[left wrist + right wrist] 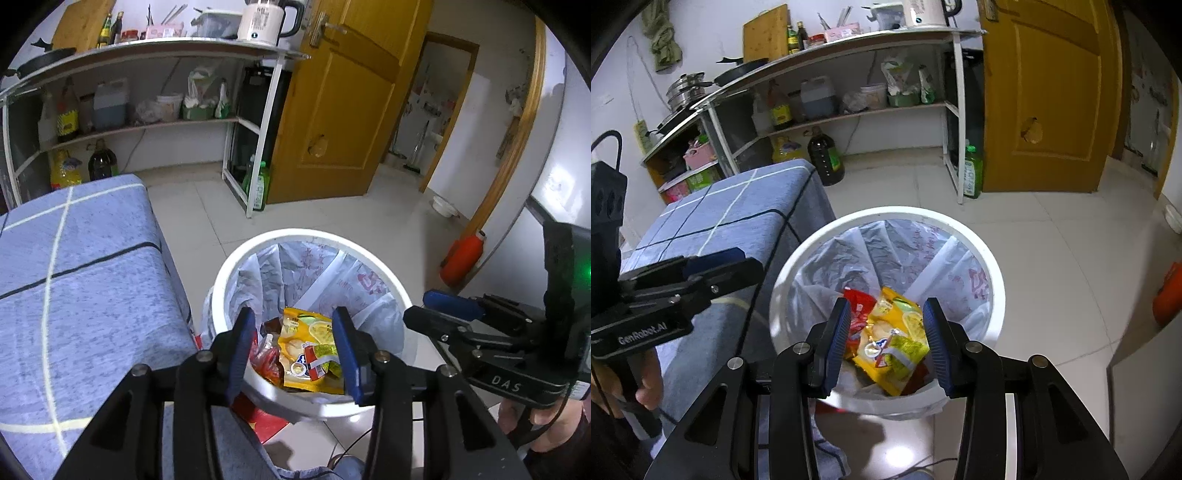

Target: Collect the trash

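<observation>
The white trash bin [995,291] looks like smooth plastic. Inside it, a thin crinkly bag liner [886,247] holds a shiny yellow snack wrapper [897,343].

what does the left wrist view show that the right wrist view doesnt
Only the left wrist view shows the door handle and the white bowl on the floor by the doorway. Only the right wrist view shows the stacked steel pots and the green cloth hanging on the wall. Both share the lined white trash bin holding a yellow snack bag, and both grippers open above it.
</observation>
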`<state>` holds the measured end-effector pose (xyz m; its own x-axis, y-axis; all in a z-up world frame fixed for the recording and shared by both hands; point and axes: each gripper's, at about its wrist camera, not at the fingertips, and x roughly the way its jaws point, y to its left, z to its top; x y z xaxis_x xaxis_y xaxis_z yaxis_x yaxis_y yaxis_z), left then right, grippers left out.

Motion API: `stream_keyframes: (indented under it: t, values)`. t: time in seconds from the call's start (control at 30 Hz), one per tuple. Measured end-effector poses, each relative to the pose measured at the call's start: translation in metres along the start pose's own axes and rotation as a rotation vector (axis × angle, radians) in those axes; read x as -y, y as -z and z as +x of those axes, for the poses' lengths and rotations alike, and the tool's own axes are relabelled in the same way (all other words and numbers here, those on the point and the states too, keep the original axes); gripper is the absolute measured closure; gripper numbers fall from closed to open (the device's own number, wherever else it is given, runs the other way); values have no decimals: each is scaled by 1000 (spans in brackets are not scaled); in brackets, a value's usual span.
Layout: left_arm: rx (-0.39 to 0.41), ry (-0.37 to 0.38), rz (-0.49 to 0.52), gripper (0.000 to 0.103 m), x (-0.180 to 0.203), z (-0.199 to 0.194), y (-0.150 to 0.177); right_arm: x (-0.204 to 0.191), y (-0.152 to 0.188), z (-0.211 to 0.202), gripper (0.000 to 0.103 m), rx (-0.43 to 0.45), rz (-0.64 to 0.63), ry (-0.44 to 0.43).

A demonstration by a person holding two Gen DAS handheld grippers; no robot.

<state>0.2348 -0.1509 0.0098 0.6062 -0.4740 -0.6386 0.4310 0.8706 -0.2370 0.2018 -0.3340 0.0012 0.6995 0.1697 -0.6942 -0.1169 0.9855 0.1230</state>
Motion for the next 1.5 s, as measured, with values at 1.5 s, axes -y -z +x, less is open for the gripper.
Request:
stream_keyframes:
  t: [1.5]
  values:
    - [145,-253,-30,51,7,-169,147,-84,138,-141,61,149,-55,75]
